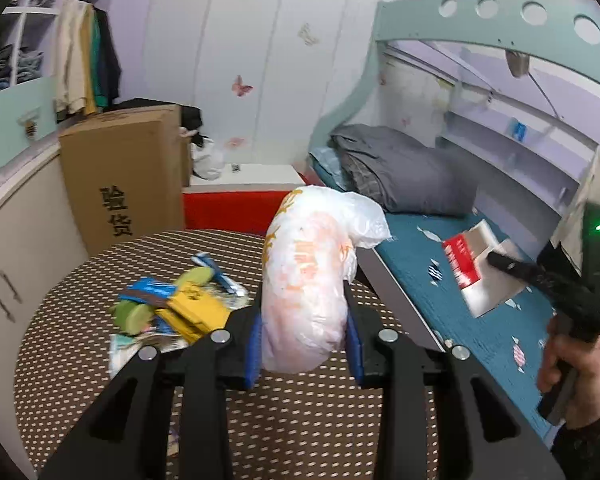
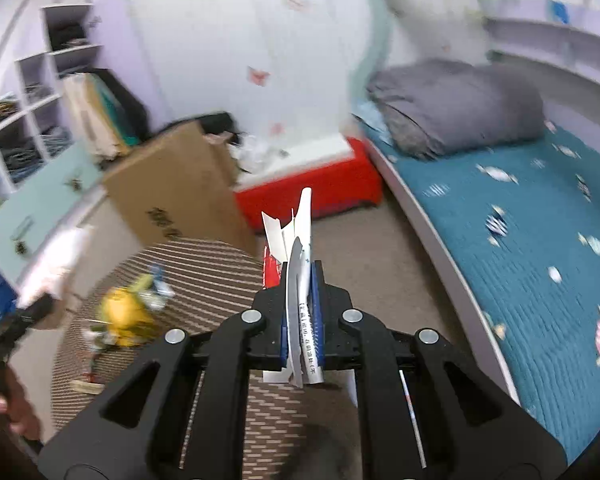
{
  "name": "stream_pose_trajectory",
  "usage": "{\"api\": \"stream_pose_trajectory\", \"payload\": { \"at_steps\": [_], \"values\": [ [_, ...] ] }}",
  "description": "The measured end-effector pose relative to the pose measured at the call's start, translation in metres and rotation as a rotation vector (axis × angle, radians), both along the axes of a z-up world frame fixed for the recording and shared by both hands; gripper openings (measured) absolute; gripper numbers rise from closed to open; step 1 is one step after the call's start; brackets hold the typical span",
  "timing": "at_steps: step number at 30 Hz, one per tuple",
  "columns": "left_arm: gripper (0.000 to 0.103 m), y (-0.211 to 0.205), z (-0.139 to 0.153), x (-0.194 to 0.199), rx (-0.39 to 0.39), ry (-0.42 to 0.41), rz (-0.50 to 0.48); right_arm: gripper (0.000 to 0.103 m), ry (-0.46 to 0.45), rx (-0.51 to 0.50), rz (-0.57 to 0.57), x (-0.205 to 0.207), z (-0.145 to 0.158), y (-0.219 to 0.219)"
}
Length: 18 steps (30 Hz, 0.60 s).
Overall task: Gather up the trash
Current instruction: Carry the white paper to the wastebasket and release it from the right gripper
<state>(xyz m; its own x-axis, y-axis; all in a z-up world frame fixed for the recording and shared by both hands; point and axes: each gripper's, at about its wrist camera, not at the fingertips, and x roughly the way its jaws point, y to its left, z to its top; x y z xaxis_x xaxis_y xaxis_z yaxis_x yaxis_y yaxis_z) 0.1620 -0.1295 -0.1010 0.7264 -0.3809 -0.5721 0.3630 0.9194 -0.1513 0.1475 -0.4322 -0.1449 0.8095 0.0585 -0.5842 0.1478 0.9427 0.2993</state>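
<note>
My left gripper [image 1: 305, 320] is shut on a stuffed white plastic bag with orange print [image 1: 308, 264], squeezed between its blue pads above the round dotted table [image 1: 80, 280]. A pile of yellow, blue and green wrappers [image 1: 172, 304] lies on that table. To the right, a hand holds my right gripper [image 1: 500, 262], which carries flattened red-and-white packaging [image 1: 464, 256] over the bed. In the right wrist view, the right gripper [image 2: 301, 280] is shut on those flattened cartons [image 2: 300, 232]. The wrapper pile [image 2: 128, 312] lies lower left, and the left gripper [image 2: 40, 304] with its bag [image 2: 60, 260] is blurred at the edge.
A tall cardboard box [image 1: 124, 176] stands behind the table beside a pale cabinet [image 1: 16, 248]. A red bench with a white top [image 1: 228, 208] sits at the wall. The bed with a teal cover [image 1: 492, 332] and grey duvet [image 1: 404, 176] fills the right. Beige floor [image 2: 380, 260] lies between.
</note>
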Motion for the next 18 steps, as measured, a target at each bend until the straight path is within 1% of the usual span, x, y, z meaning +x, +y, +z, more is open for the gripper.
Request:
{"api": "stream_pose_trajectory", "payload": {
  "at_steps": [3,5,6,10,13,14,15,16,17,18],
  "values": [
    [0.033,-0.017,-0.006,0.008,0.014,0.016,-0.022,0.009,0.098,0.032,-0.041,0.014,-0.047,-0.029],
    [0.032,-0.032,-0.014,0.015,0.024,0.034,-0.04,0.009,0.152,0.047,-0.057,0.022,-0.073,-0.039],
    [0.033,-0.042,-0.018,0.018,0.035,0.044,-0.051,0.009,0.193,0.072,-0.068,0.029,-0.096,-0.048],
    [0.033,-0.075,-0.032,0.028,0.065,0.071,-0.089,0.009,0.289,0.116,-0.089,0.044,-0.15,-0.065],
    [0.033,-0.101,-0.044,0.036,0.088,0.096,-0.122,0.013,0.36,0.167,-0.111,0.059,-0.19,-0.078],
    [0.033,-0.11,-0.049,0.039,0.094,0.105,-0.135,0.016,0.379,0.188,-0.112,0.064,-0.199,-0.082],
    [0.033,-0.116,-0.053,0.04,0.101,0.111,-0.147,0.034,0.394,0.217,-0.118,0.068,-0.212,-0.087],
    [0.033,-0.127,-0.058,0.043,0.111,0.123,-0.162,0.049,0.398,0.237,-0.126,0.07,-0.222,-0.092],
    [0.033,-0.134,-0.063,0.045,0.117,0.134,-0.172,0.067,0.401,0.248,-0.136,0.071,-0.23,-0.097],
    [0.033,-0.142,-0.067,0.048,0.123,0.144,-0.182,0.067,0.399,0.257,-0.141,0.071,-0.235,-0.102]
  ]
}}
